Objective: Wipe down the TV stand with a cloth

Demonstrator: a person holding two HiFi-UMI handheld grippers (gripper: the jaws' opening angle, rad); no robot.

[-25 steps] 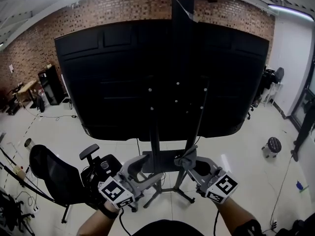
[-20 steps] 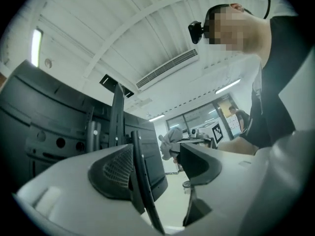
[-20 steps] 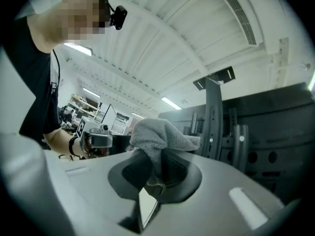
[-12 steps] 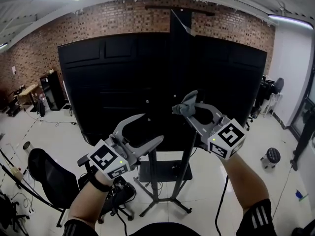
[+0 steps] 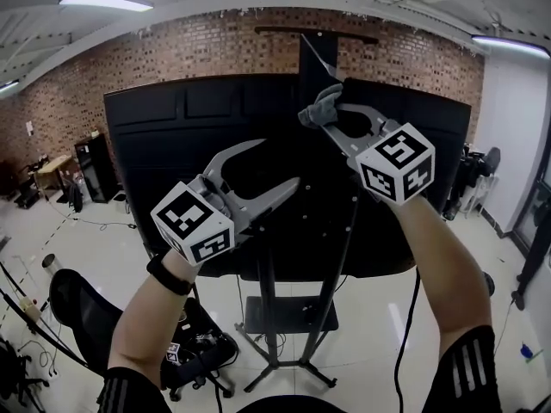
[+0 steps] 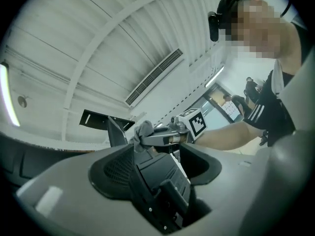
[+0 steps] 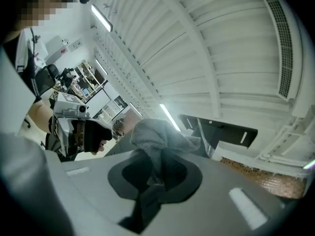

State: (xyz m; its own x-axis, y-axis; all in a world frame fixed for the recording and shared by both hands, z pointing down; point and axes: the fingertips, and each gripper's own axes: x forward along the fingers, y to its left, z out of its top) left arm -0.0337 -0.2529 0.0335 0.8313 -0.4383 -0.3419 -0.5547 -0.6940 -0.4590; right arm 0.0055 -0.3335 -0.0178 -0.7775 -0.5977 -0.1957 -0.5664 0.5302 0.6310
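Red brick wall (image 5: 172,41) closes off the far side of the room under a white ceiling with strip lights (image 5: 103,0). Before it stands the black back of a large television (image 5: 172,144), mounted on a TV stand (image 5: 312,54) whose dark mast rises above the screen's top edge. The stand's legs and a low shelf (image 5: 280,310) rest on the pale floor below. A black office chair (image 5: 86,304) sits low on the left.

Both arms are raised in front of the screen. The right gripper (image 5: 329,114) is up high on the right, near the mast's upper part, and its jaws are closed on a bunched grey cloth (image 5: 315,110). In the right gripper view the cloth (image 7: 156,136) fills the space between the jaws, with the stand's top bracket (image 7: 221,127) beyond it. Whether the cloth touches the mast cannot be told.

The left gripper (image 5: 277,163) is lower and to the left, in front of the screen's back, with its jaws spread wide and nothing between them. Its own view looks toward the ceiling and takes in the right gripper's marker cube (image 6: 197,123).
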